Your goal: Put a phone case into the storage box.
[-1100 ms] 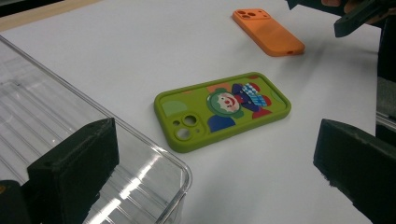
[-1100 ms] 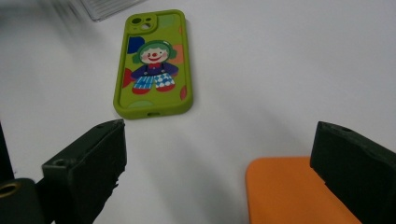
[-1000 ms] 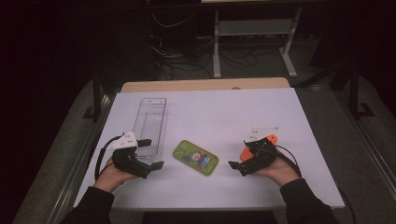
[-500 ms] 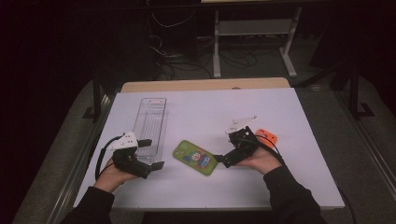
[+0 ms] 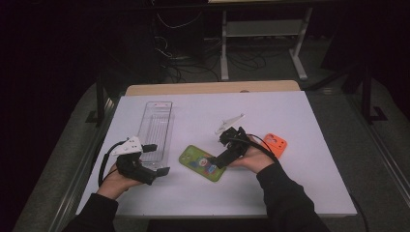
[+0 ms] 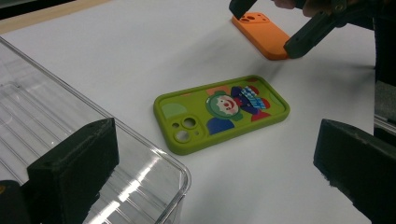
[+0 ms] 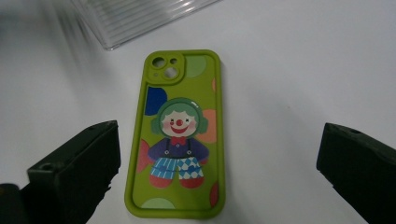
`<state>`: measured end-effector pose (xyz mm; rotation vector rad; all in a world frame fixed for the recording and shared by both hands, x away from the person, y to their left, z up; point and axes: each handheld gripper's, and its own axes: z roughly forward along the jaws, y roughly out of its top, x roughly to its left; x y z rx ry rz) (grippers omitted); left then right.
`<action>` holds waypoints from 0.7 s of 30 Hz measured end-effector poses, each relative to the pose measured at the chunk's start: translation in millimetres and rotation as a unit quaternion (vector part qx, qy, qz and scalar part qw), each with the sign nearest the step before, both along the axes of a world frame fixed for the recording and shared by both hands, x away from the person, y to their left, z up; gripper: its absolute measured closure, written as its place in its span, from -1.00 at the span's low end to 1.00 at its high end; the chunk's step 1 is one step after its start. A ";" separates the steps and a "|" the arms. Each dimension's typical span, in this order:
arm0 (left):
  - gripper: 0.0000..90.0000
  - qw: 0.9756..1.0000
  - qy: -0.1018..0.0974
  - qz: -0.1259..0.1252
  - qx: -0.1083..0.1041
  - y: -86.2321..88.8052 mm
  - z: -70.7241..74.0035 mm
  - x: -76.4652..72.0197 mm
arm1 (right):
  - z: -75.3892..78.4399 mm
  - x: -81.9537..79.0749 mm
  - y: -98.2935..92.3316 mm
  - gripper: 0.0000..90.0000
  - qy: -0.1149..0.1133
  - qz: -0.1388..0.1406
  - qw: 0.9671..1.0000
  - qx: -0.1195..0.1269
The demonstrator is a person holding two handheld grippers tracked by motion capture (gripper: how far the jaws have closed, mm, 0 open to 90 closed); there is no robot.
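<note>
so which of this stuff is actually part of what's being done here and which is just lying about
In the job:
- green phone case, lying flat on the table
- right tool, open, reaching over that case
- clear tray, beside the case, possibly where it goes

Lying about:
- orange phone case, flat on the table behind the right hand
- left tool, open, resting near the tray's end

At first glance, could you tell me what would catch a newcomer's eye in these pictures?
The green phone case with a cartoon clown lies flat mid-table, and the right gripper hangs over its near end, jaws wide open. Behind that hand lies an orange phone case, and left of the green one a clear plastic tray.
</note>
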<state>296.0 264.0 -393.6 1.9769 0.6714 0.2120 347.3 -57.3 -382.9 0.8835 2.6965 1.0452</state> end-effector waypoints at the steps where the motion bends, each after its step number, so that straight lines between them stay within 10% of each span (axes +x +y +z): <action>1: -1.00 1.000 0.000 0.000 0.001 0.0 0.2 -0.1 | -0.3 0.6 1.6 -1.00 0.002 0.002 1.000 -0.003; 21: -1.00 1.000 -0.001 -0.003 0.004 1.7 0.6 0.6 | -20.8 9.7 33.4 -1.00 0.022 0.024 0.996 -0.084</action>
